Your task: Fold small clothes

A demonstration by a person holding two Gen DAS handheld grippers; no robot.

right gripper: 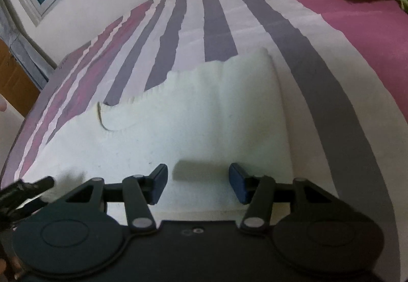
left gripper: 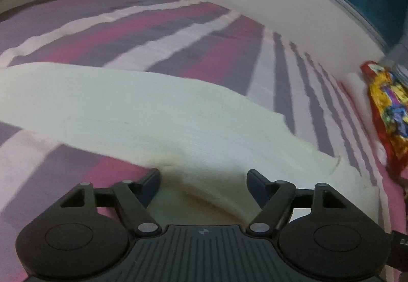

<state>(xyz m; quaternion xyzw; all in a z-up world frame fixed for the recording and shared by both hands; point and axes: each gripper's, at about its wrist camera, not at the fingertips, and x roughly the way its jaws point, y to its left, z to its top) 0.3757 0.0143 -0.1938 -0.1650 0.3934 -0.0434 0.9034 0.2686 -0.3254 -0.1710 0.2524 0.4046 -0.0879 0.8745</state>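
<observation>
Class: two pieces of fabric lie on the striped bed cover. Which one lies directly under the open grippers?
The plain cream garment, spread flat beneath the right gripper and the left gripper. The red-and-yellow patterned cloth lies away at the bed's far end.

The left gripper hangs low over the bed, its two fingers spread wide apart with nothing between them. Under them a cream cloth lies across the striped cover, rumpled at its near edge. A bright red and yellow fabric sits at the bed's right edge, well apart from the cloth.
</observation>
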